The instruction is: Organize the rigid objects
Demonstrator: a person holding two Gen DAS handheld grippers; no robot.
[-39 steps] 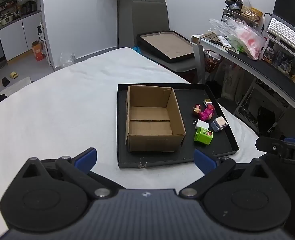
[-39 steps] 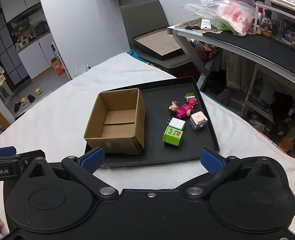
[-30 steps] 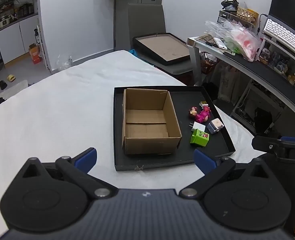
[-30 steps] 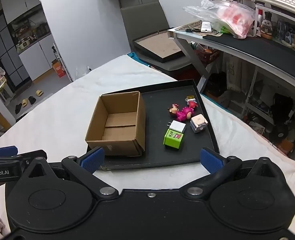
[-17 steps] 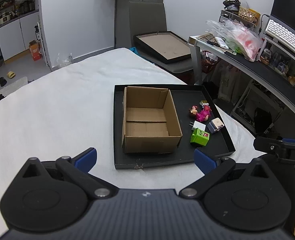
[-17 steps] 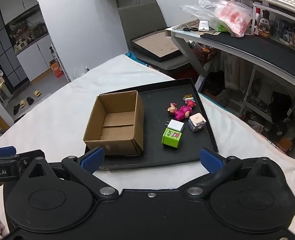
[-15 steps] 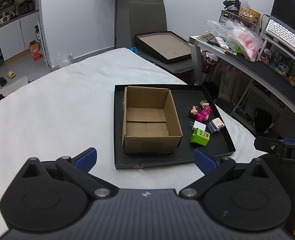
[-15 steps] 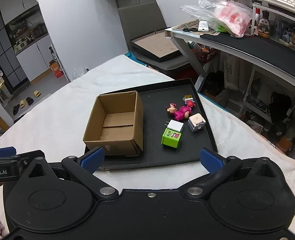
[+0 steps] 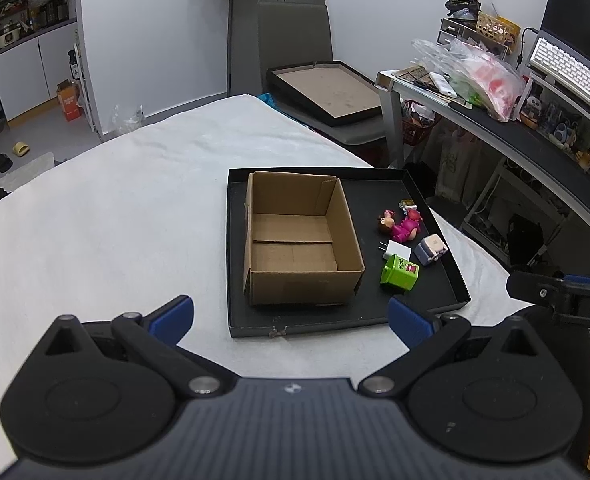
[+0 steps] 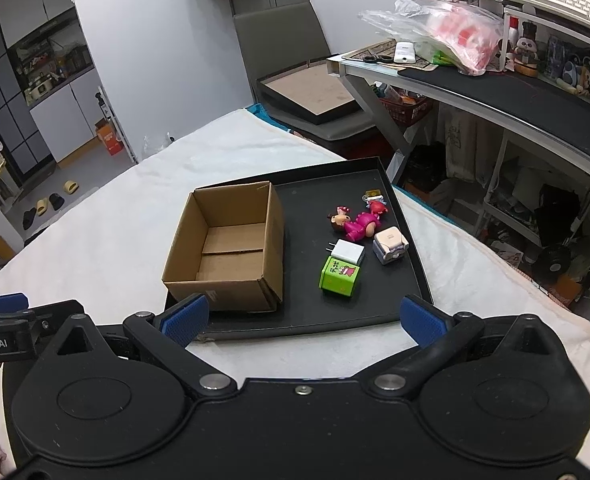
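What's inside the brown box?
Nothing: the cardboard box looks empty, showing only its bare bottom flaps. The near wall hides a strip of floor just behind it. The toys lie outside, on the black tray.

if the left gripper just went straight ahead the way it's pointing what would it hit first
Likely the near rim of the black tray, then the cardboard box just behind it. The left gripper is open and points at the box's front wall, though depth is hard to judge.
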